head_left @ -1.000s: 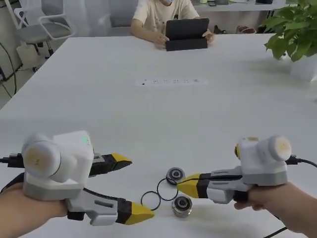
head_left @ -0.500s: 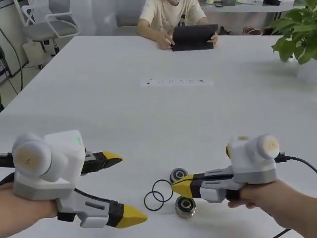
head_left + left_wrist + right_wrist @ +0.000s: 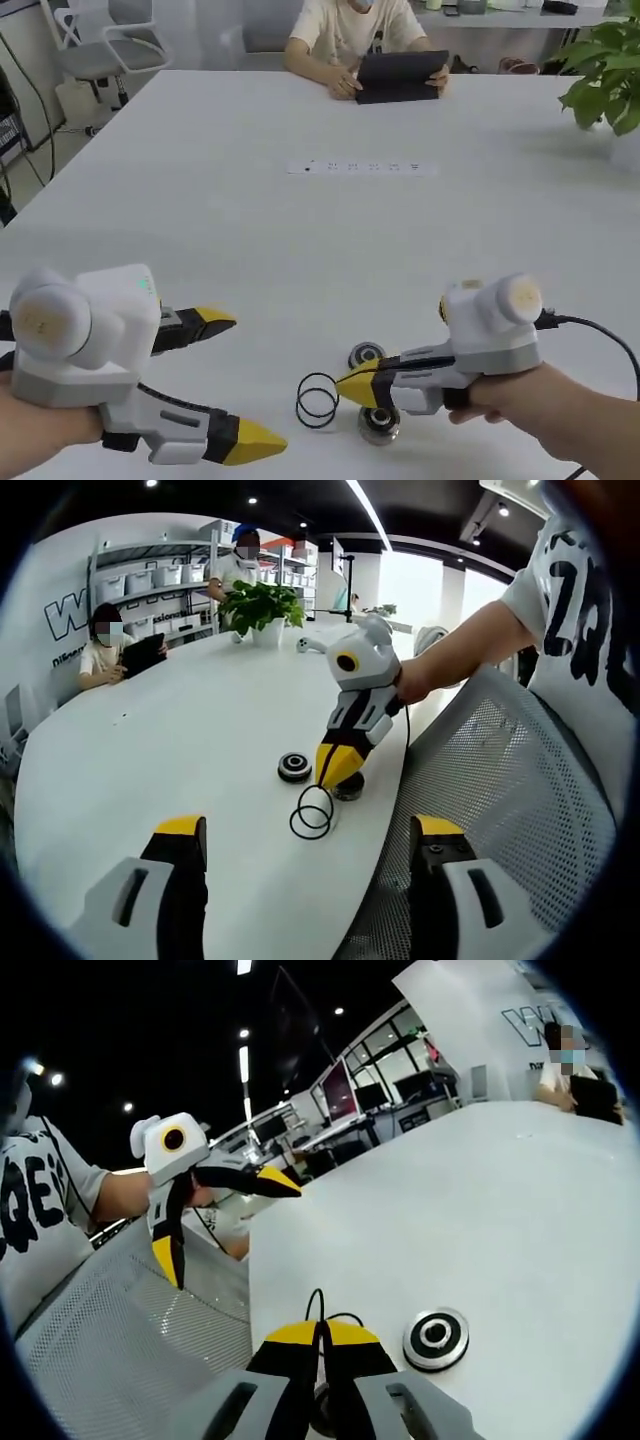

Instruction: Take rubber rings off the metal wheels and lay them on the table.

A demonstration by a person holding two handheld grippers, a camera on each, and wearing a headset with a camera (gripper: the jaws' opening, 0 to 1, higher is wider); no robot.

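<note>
Rings: two black rubber rings (image 3: pixel 318 401) lie flat and overlapping on the white surface (image 3: pixel 330 250), just left of the two metal wheels (image 3: pixel 366 356). As far as I can tell they touch neither wheel.
Wheels: the far wheel stands free. The near wheel (image 3: pixel 381 424) is partly hidden under the right claw.
Right claw (image 3: pixel 346 384): clenched, yellow tips pressed together, with nothing visible between them. It hangs over the gap between the wheels, its tip at the edge of the rings.
Left claw (image 3: pixel 248 380): released, jaws wide apart, off to the left and clear of the rings.
Change: the head camera has drifted over the last second, so most of the shift in the picture is not real. Judged against the wheels, the right claw's tip has crept from between the wheels toward the rings. The left claw's lower tip has backed away from them. The rings and wheels keep the same layout.
Meaning (judgement): both rings look already removed and laid down, so the task seems at or near its end.
Open point: the right gripper view shows a dark band on the far wheel. I cannot tell whether it is a remaining ring or part of the wheel.
</note>
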